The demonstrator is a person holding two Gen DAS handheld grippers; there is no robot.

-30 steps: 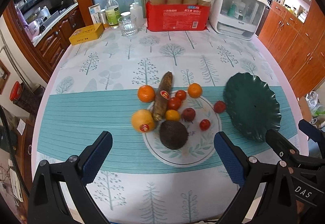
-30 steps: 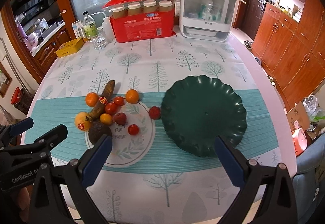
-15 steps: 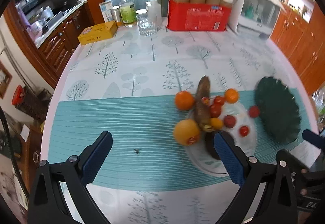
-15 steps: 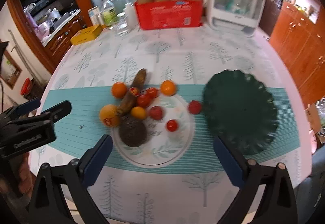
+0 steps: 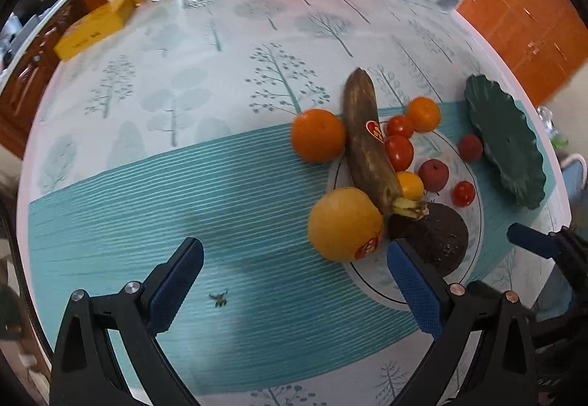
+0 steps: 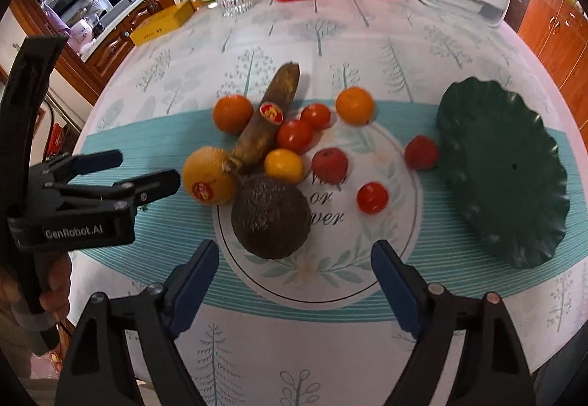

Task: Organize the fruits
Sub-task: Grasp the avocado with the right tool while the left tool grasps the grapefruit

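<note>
Both claws are descending toward the fruit, which is now looming larger than a second ago.
Right claw (image 6: 294, 281) is closing with nothing between its pads, just short of the avocado (image 6: 271, 216); left claw (image 5: 294, 284) is hanging released over the surface (image 5: 183, 192). Banana (image 6: 270, 123), oranges and tomatoes are all lying beside the green plate (image 6: 503, 170), which is sitting bare: sorting is barely beginning.
</note>
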